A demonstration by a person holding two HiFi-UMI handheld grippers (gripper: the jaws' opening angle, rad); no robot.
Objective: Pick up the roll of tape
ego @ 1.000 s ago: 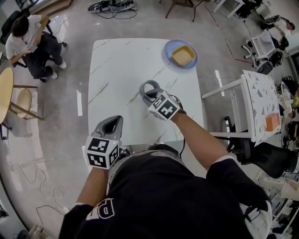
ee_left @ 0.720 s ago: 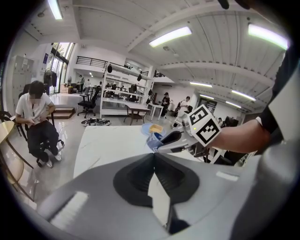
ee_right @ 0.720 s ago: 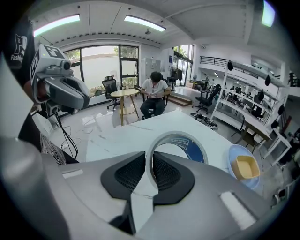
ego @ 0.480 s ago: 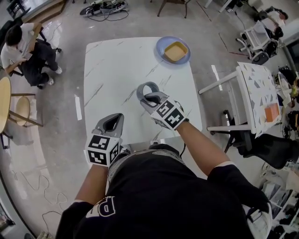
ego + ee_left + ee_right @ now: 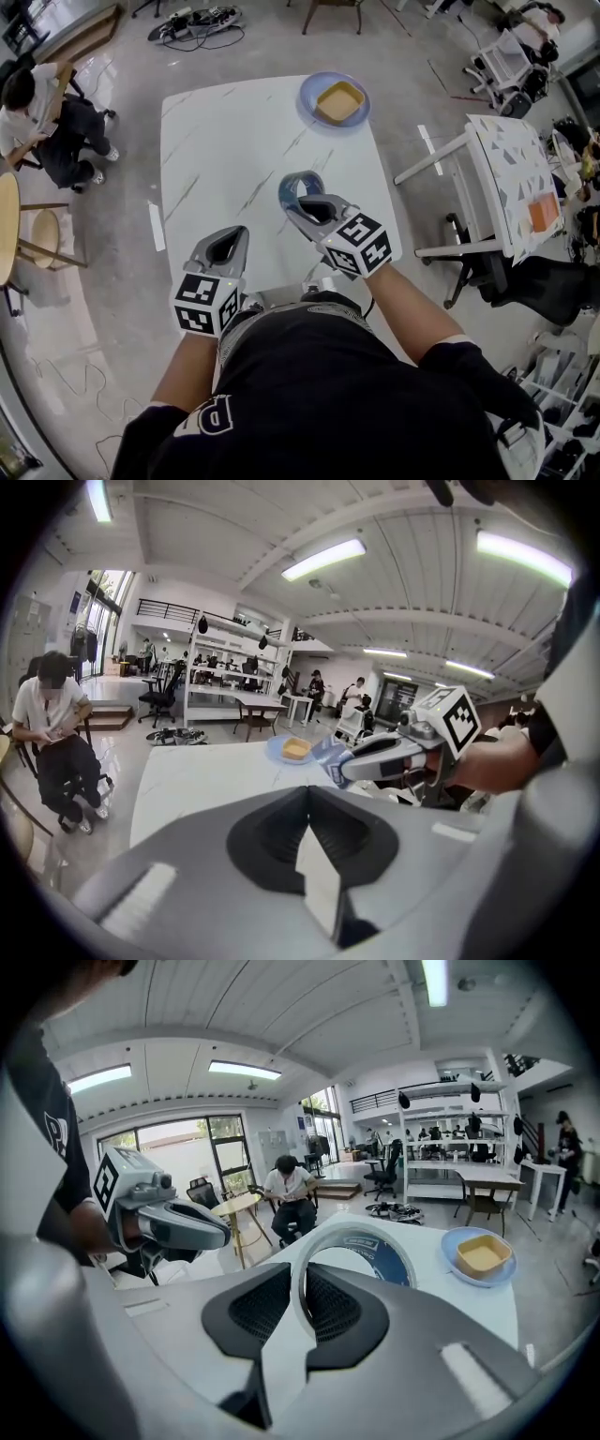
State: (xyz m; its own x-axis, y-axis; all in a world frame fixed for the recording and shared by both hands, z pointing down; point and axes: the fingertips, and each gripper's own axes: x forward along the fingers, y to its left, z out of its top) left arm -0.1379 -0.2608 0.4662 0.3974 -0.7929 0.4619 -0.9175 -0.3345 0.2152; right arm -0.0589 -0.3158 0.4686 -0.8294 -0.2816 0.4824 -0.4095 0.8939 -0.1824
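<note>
The roll of tape [image 5: 301, 187], a grey ring with a blue inner face, is clamped by its rim in my right gripper [image 5: 305, 202] over the middle of the white marble table [image 5: 216, 141]. In the right gripper view the tape [image 5: 375, 1252] stands upright between the jaws of the right gripper [image 5: 298, 1309], tilted up off the tabletop. My left gripper [image 5: 225, 246] hovers at the table's near edge, shut and holding nothing. The left gripper view shows the left gripper [image 5: 307, 803] with its jaws pressed together, and the tape [image 5: 330, 759] ahead to the right.
A blue plate [image 5: 308, 90] holding a yellow square bowl [image 5: 338, 100] sits at the table's far right corner. A second white table [image 5: 511, 173] stands to the right. A seated person [image 5: 42, 112] is at the far left beside a round wooden table [image 5: 9, 216].
My right gripper has drawn back toward me with the tape in it, and the roll now tilts up off the table. The left gripper has stayed put.
</note>
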